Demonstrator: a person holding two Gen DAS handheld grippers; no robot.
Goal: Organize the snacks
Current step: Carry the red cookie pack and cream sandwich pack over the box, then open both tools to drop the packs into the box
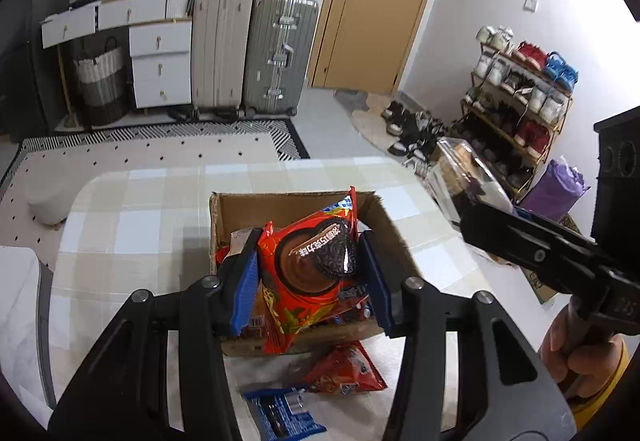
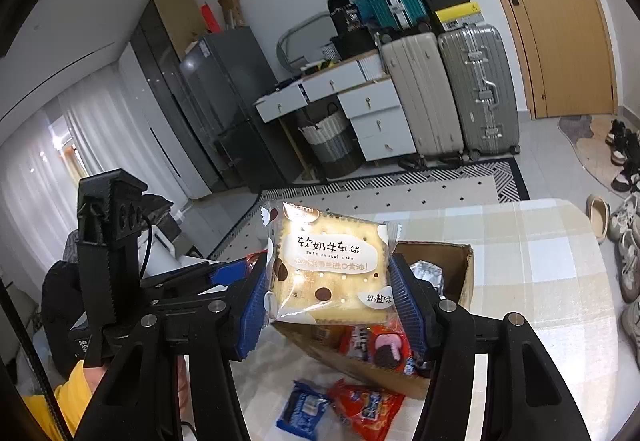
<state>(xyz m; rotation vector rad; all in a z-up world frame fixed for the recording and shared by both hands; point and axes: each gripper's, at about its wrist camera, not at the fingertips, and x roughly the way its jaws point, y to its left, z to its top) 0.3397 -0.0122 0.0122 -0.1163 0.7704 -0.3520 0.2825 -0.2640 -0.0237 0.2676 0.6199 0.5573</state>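
Note:
My left gripper is shut on a red Oreo snack pack and holds it over an open cardboard box that has other snacks inside. My right gripper is shut on a clear-wrapped nougat cracker pack, held above the near edge of the same box. A red snack pack and a blue snack pack lie on the table in front of the box; both also show in the right wrist view, red and blue.
The box stands on a table with a checked cloth. The right gripper's body reaches in from the right of the left wrist view. Suitcases, white drawers and a shoe rack stand beyond.

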